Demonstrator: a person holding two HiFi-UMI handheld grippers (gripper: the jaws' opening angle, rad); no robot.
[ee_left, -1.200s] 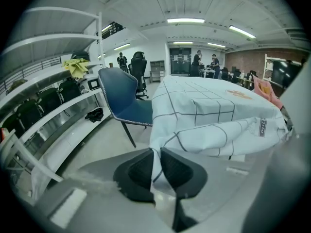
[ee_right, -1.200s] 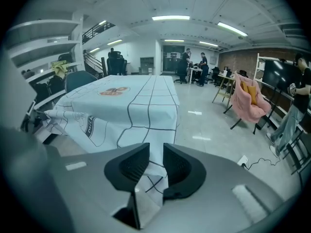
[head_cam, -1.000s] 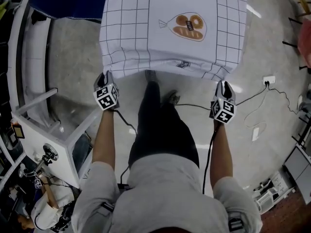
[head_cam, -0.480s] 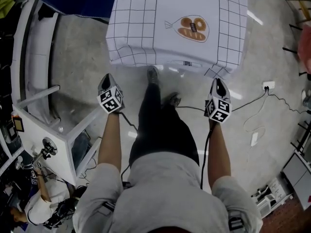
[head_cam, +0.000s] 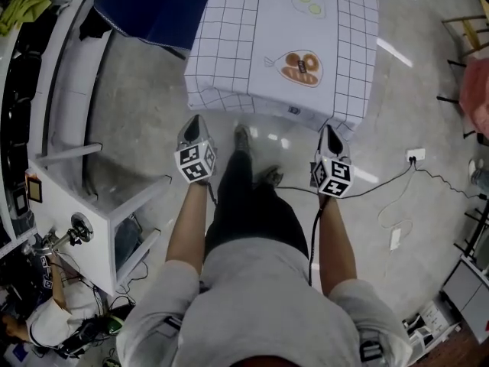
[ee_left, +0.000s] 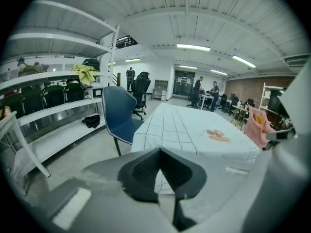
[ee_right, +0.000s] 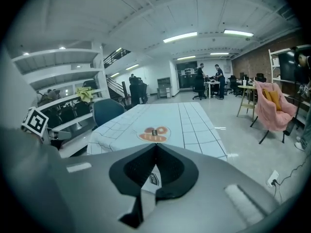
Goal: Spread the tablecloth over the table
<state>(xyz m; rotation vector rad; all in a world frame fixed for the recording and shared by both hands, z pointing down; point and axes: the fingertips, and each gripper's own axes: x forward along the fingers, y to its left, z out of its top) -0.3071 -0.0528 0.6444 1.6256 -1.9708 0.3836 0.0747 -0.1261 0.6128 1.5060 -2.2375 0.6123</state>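
Left gripper (head_cam: 194, 122) – jaws closed tip to tip, nothing between them; the left gripper view (ee_left: 158, 152) confirms this. Right gripper (head_cam: 329, 132) – jaws likewise closed and empty, as its own view (ee_right: 155, 147) shows. Both grippers hang over the bare floor (head_cam: 137, 128), just short of the near edge of the tablecloth (head_cam: 252, 29) and clear of it.

The tablecloth is white with a dark grid and a bread print (head_cam: 301, 66). It lies spread over the tabletop, hiding it completely, and its near hem hangs down the front. A blue chair (head_cam: 149, 6) stands beside the far-left corner. White shelving (head_cam: 57, 90) runs along the left side.
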